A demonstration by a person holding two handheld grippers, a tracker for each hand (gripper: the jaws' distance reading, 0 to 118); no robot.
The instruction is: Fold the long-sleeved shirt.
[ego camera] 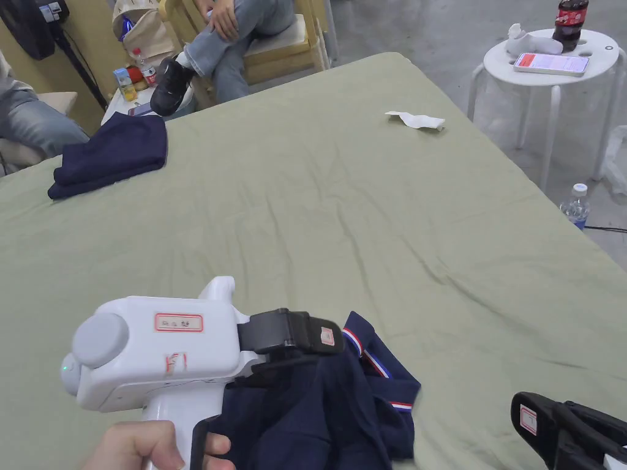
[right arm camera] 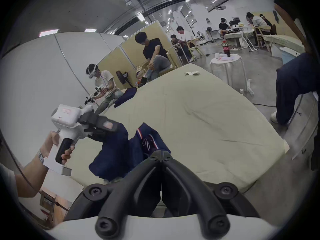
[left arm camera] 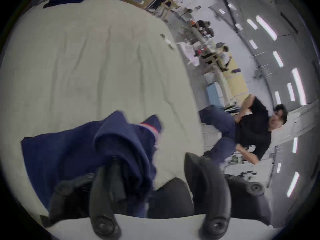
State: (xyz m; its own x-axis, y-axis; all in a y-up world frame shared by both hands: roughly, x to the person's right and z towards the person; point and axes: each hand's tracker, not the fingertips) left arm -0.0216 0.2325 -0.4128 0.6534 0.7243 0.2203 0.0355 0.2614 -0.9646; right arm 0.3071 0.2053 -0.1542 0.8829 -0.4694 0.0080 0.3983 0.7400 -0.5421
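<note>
The left gripper [ego camera: 288,361] is carrying the bunched navy shirt [ego camera: 330,410], draped over one jaw; whether both jaws are pressing it is unclear. The right gripper [right arm camera: 161,152], jaws closed and empty, is waiting beside it. Advised: lay the shirt flat on the counter [ego camera: 343,202] ahead, collar away.

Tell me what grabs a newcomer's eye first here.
The white left hand-held gripper at the near edge of the green table, navy shirt draped over one jaw. Next, the folded navy garment at the far left corner.
</note>
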